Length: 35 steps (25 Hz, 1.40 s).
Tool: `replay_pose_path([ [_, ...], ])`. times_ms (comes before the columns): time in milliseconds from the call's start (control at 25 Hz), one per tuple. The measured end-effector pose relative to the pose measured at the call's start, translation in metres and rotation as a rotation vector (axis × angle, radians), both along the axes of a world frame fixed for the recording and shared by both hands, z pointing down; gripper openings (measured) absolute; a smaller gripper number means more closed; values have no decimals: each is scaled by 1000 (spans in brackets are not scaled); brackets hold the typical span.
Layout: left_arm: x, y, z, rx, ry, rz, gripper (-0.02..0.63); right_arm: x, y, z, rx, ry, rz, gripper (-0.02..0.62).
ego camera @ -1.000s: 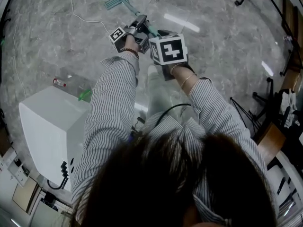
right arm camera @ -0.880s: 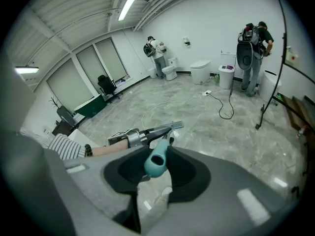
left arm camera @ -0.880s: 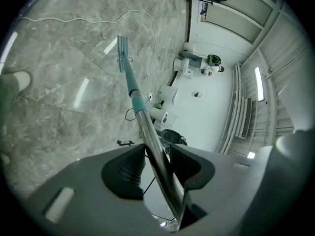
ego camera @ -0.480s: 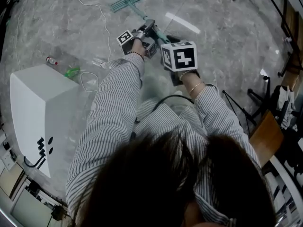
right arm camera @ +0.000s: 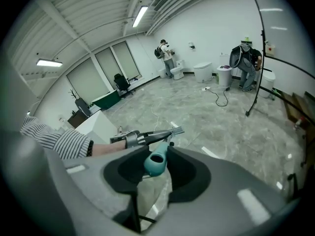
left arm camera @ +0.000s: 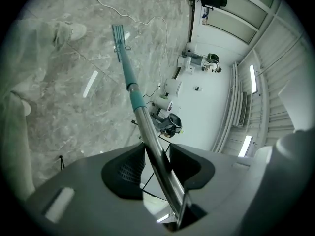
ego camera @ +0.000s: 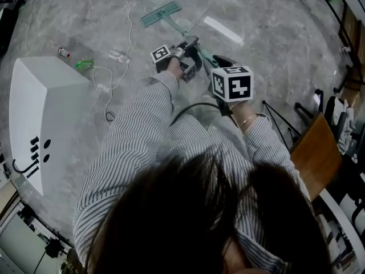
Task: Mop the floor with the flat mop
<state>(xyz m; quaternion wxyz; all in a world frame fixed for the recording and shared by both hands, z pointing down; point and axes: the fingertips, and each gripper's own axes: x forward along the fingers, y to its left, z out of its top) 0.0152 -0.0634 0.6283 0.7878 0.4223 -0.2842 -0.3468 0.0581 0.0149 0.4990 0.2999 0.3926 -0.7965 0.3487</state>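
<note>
The flat mop lies with its teal head [ego camera: 161,13] on the grey marble floor ahead, its pole [ego camera: 201,51] slanting back toward me. My left gripper [ego camera: 187,49] is shut on the metal part of the pole [left arm camera: 147,132], which runs out between its jaws to the mop head [left arm camera: 118,36]. My right gripper [ego camera: 221,63] sits further back and is shut on the teal handle end [right arm camera: 156,159]. From the right gripper view, the left gripper [right arm camera: 133,137] shows ahead on the pole, with the mop head [right arm camera: 177,130] beyond it.
A white cabinet [ego camera: 40,113] stands at the left. A white cable [ego camera: 122,44], a small bottle [ego camera: 64,52] and a green scrap [ego camera: 84,64] lie on the floor nearby. A wooden board [ego camera: 311,153] and tripod legs [ego camera: 279,119] are at the right. Two people [right arm camera: 246,58] stand far off.
Both grippers and the mop have travelled together across the floor. The cabinet, bottle and cable have slid upward in the head view. Both grips look the same.
</note>
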Motion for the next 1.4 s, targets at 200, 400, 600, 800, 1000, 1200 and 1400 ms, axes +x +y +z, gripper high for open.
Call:
replay_pose_path([
  [200,36,68,2,-15,-47,110,166,35,66,-12,-25,40,-17,115],
  [400,61,119,-4,-24,-74,199,166,55,119,-13,-70,59,16,115],
  [600,70,133,2,-64,-79,114,156,67,132,-8,-100,52,74,115],
  [800,77,128,3,-44,-83,158,164,75,126,-8,-95,54,75,114],
  [1000,83,132,6,-41,-83,190,164,80,130,-3,-109,67,90,112],
  [1200,82,132,10,-30,-118,218,167,78,132,3,-137,60,74,112],
  [1400,79,125,7,-17,-153,239,170,74,126,0,-133,65,43,114],
])
